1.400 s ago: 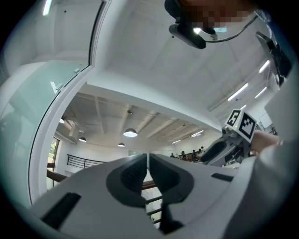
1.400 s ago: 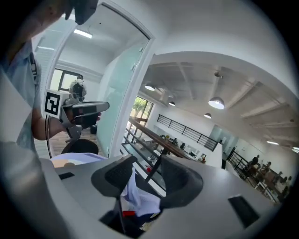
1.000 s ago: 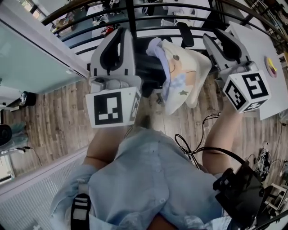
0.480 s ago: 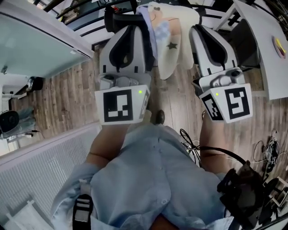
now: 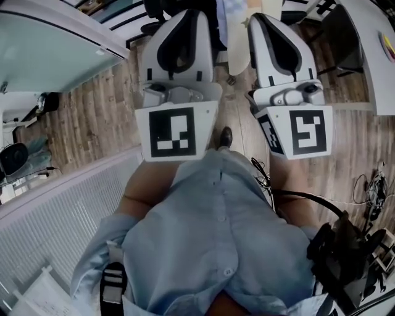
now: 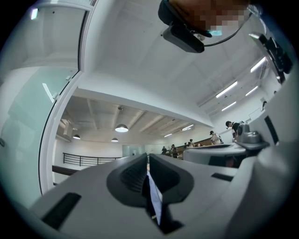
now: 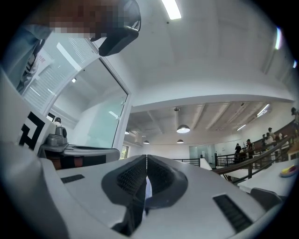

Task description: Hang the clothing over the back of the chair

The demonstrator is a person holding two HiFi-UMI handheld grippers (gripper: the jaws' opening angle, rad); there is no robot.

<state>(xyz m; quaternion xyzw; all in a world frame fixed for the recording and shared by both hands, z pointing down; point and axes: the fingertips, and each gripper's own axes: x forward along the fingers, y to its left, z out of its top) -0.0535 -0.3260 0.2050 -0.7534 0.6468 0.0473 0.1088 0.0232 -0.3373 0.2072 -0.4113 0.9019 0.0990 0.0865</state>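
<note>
Head view: the left gripper [image 5: 185, 18] and right gripper [image 5: 262, 24] are held side by side, pointing away from the person. The cream and pale-blue soft fabric clothing [image 5: 237, 40] hangs between their tips, above the wooden plank floor [image 5: 92, 117]. Left gripper view shows its jaws pinched together on a thin fold of the clothing; right gripper view shows its jaws closed tight on a white sliver of it.

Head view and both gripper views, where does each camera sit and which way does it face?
Head view: on the person's head, facing steeply down at the floor; shirt, left gripper and right gripper show.
Left gripper view: on that gripper, facing along its jaws, up toward the ceiling; jaws shut on the clothing.
Right gripper view: likewise, jaws shut on the clothing.
Shared: both gripper views show the hanging lamps.
</note>
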